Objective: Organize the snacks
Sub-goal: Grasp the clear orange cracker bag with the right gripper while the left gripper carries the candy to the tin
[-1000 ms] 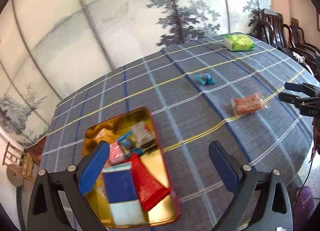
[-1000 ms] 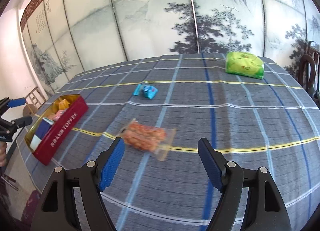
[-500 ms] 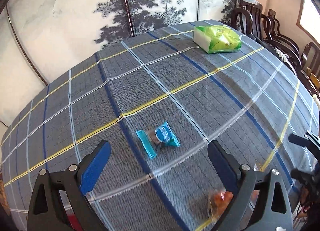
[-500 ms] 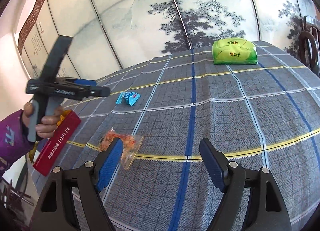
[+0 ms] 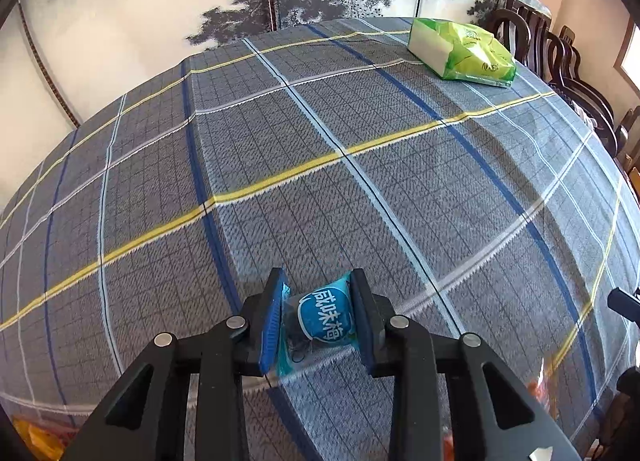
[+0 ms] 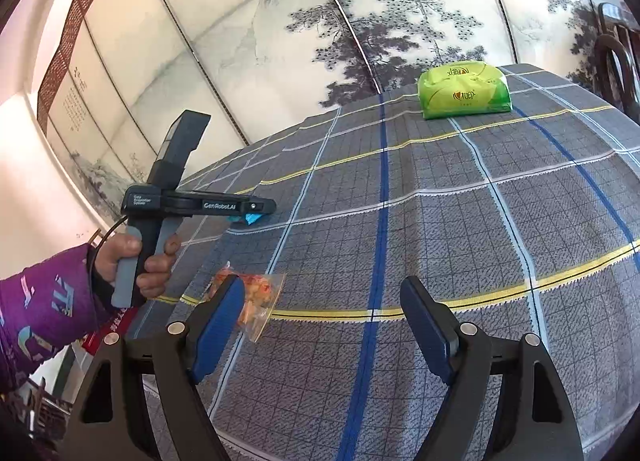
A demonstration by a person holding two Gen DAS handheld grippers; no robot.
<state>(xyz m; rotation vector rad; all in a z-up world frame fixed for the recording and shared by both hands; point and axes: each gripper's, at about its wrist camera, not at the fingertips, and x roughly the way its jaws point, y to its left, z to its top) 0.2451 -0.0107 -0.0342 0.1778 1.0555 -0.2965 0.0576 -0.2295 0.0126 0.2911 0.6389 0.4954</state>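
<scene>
Far ahead of left gripper (image 5: 318, 321) we saw green pack (image 5: 464, 51); jaws closing, pinched blue candy (image 5: 326, 319). Right gripper (image 6: 322, 325) spread.

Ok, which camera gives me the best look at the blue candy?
The left wrist view: the blue candy sits large and centred between the closing left gripper pads, label readable. The right wrist view shows only a blue sliver under that gripper's tip, mostly hidden.

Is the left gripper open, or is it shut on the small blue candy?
Shut on it, closing. The left gripper has both blue fingers pressed against the sides of the blue candy.
</scene>
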